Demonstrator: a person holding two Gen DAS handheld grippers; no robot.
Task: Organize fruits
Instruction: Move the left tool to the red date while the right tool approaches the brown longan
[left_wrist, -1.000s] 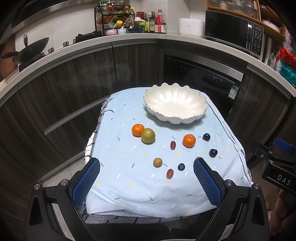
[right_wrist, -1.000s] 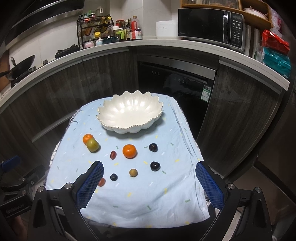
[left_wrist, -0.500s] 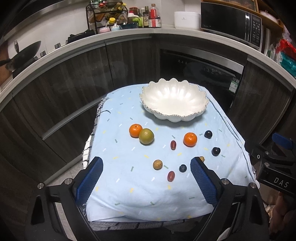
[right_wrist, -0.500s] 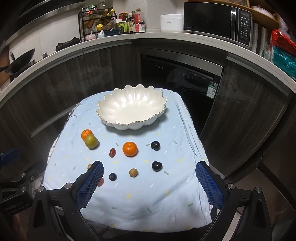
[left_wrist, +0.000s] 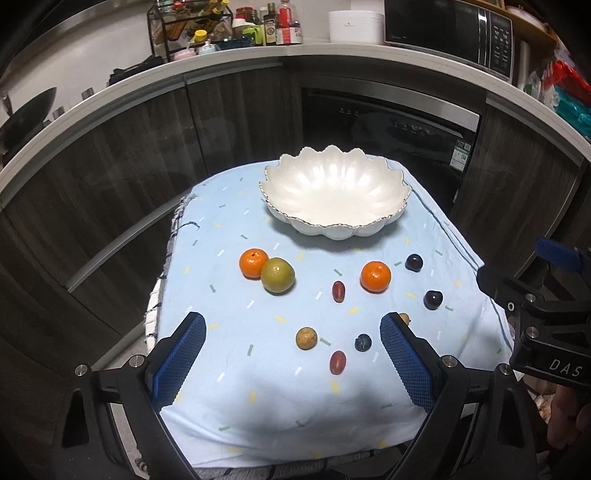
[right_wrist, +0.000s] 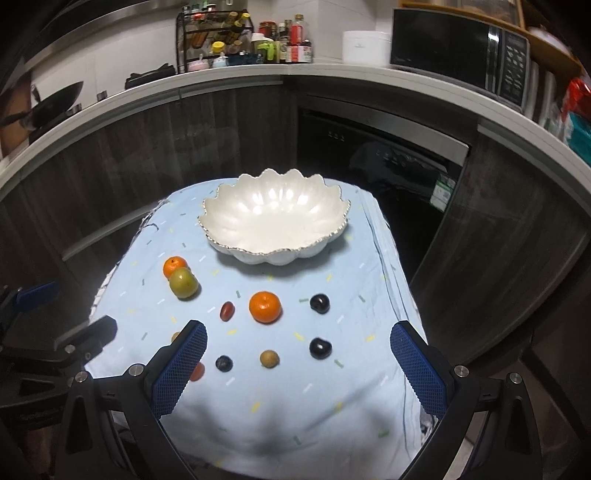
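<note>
Both hand-held grippers hang over the near edge of the cloth-covered counter (left_wrist: 236, 413), pointing down and forward at the scattered fruit. The left hand-held gripper (left_wrist: 291, 354) stands released with nothing between its pads, its jaws having just eased in slightly. The yellow-brown fruit (left_wrist: 306, 338) and the red oval fruit (left_wrist: 337, 362) lie straight ahead between its fingers, nearest of all; the red one's long axis runs toward the far edge. The right hand-held gripper (right_wrist: 298, 360) is released too, with a dark fruit (right_wrist: 224, 363) and a tan fruit (right_wrist: 269, 358) ahead. The empty white bowl (left_wrist: 334, 195) sits at the far edge, beyond every fruit. Hidden: another small tan fruit (left_wrist: 404, 318) peeks from behind the left gripper's right finger.
</note>
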